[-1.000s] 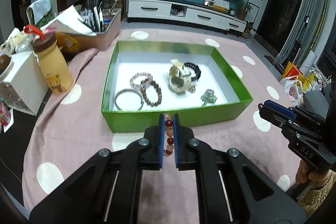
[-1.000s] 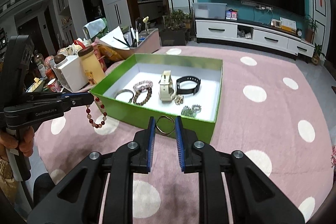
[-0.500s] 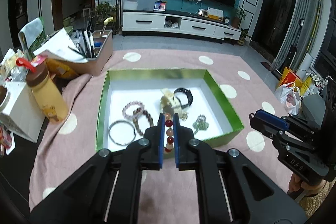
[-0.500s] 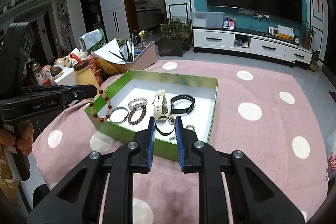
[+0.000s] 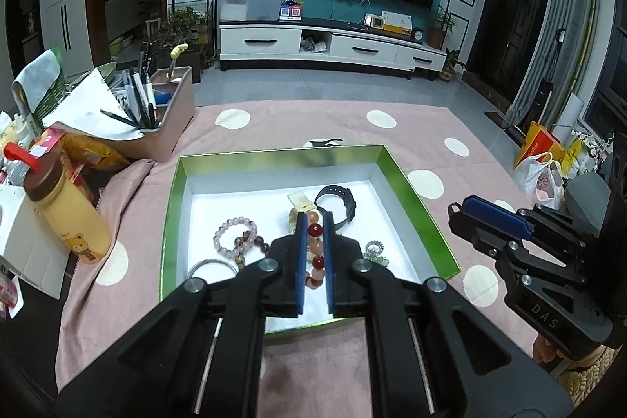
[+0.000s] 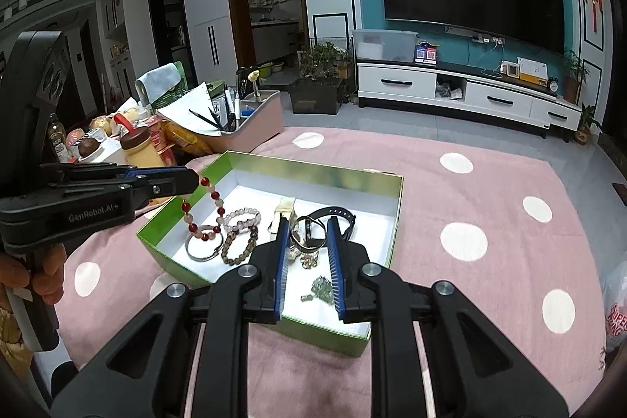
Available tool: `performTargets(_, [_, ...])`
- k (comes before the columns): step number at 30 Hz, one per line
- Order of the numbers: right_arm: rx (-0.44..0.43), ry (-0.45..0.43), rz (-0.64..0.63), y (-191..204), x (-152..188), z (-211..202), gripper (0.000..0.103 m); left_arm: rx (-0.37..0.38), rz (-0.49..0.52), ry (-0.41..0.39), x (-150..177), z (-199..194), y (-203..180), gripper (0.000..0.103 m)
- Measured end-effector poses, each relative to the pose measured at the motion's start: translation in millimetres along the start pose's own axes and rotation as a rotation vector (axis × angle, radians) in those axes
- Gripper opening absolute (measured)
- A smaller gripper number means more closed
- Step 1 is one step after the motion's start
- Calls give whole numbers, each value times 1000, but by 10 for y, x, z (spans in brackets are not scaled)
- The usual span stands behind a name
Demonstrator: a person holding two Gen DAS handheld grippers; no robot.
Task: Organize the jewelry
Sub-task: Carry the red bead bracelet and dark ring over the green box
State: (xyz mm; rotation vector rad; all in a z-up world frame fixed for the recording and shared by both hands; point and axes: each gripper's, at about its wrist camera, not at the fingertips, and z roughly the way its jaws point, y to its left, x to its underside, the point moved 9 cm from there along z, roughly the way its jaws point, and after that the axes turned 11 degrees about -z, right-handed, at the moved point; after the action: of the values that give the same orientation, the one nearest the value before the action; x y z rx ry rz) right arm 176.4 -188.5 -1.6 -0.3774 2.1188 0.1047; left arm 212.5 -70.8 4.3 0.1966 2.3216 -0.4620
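Our left gripper [image 5: 314, 236] is clamped on a bracelet of red and pale beads [image 6: 203, 210], which hangs in a loop from the pinched blue pads above the near left corner of the green box [image 6: 395, 218]. Our right gripper [image 6: 308, 239] holds a thin metal bangle [image 6: 309, 236] between its narrowly set jaws, over the middle of the box.

The box sits open on a pink cloth with cream dots [image 6: 490, 206]. On its white floor we see a silver bangle [image 6: 202, 247] at the near left, a pale pink bead bracelet [image 5: 234, 234] and a brown bead bracelet [image 6: 239, 245] just beside it, a cream watch [image 6: 283, 210] and a black band [image 5: 339, 200] toward the middle, and a small green-and-silver piece [image 5: 374, 251] near the right wall.

Left of the box, off the cloth's edge, stand a yellow bottle with a brown cap [image 5: 68, 222] and a tan organiser full of pens [image 5: 164, 120].
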Motion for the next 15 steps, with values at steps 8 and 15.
performTargets(8, [4, 24, -3, -35, 4, 161, 19, 0, -11, 31, -17, 228, 48, 7])
performTargets(15, [2, 35, -4, -48, -16, 282, 19, -7, -6, 41, -77, 362, 59, 7])
